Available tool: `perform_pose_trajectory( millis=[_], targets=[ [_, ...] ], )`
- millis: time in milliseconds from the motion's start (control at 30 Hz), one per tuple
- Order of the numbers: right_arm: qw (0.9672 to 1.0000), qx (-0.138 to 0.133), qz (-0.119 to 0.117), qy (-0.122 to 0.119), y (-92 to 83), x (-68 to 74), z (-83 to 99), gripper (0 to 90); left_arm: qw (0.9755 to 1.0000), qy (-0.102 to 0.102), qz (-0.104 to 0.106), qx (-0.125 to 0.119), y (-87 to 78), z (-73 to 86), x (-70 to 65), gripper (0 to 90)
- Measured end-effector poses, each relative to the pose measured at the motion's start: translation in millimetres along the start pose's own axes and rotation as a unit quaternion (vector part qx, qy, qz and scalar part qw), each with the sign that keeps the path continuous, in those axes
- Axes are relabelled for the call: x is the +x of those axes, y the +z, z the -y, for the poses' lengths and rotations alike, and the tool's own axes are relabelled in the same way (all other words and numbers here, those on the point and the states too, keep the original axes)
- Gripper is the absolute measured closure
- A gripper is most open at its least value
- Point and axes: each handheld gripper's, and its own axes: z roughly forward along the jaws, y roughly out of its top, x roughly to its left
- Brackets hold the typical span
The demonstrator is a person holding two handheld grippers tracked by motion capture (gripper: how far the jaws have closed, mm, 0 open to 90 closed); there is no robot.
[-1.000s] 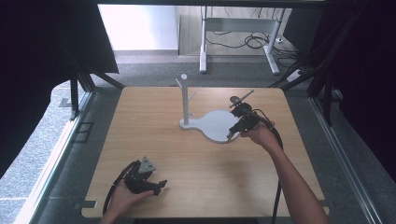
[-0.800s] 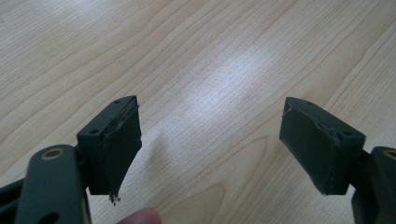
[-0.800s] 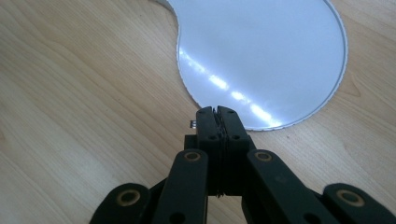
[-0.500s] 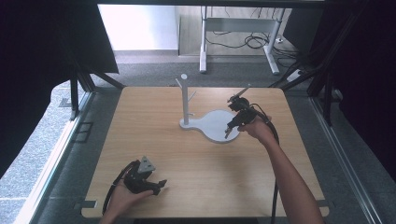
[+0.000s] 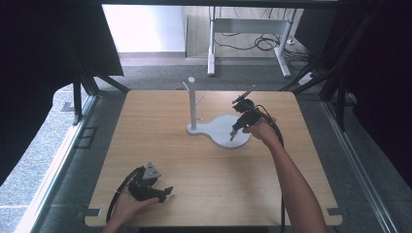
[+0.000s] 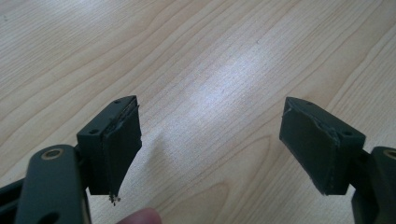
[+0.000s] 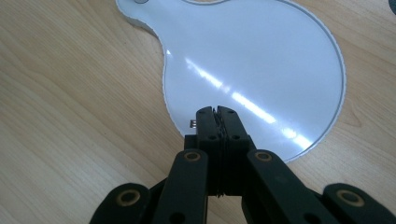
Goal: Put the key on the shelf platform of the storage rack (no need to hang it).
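A white stand has a flat round base (image 5: pixel 221 132) and an upright post (image 5: pixel 193 104) with short pegs, and sits at the middle back of the wooden table (image 5: pixel 209 170). My right gripper (image 5: pixel 232 135) hangs over the base's front edge, tilted down and left. In the right gripper view its jaws (image 7: pixel 217 112) are pressed together above the glossy base (image 7: pixel 252 60), and a tiny metal bit shows beside the tip. My left gripper (image 5: pixel 165 192) rests near the table's front left. Its pads (image 6: pixel 119 140) stand wide apart over bare wood.
The table's front edge lies close to the left hand. A cable trails from the right gripper along the forearm. Beyond the table's far edge stand metal desk legs (image 5: pixel 212 43) and floor cables. Dark frame struts flank both sides.
My right hand has shifted a little to the left and away over the white base, jaws still shut. The left hand has stayed put.
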Motion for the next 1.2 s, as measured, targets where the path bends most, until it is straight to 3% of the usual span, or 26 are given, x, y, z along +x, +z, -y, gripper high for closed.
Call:
perform_pose_trajectory(
  millis=[700,1200],
  targets=[
    [0.9999,0.010,0.008,0.005,19.8,-4.6,-14.1,89.6,1.0000,0.003,0.001,0.000,-0.9,-0.1,0.8,21.0],
    [0.9993,0.016,0.011,0.032,39.7,-15.4,-16.6,89.5,1.0000,0.002,0.002,-0.001,-1.1,0.2,1.6,21.0]
  ],
)
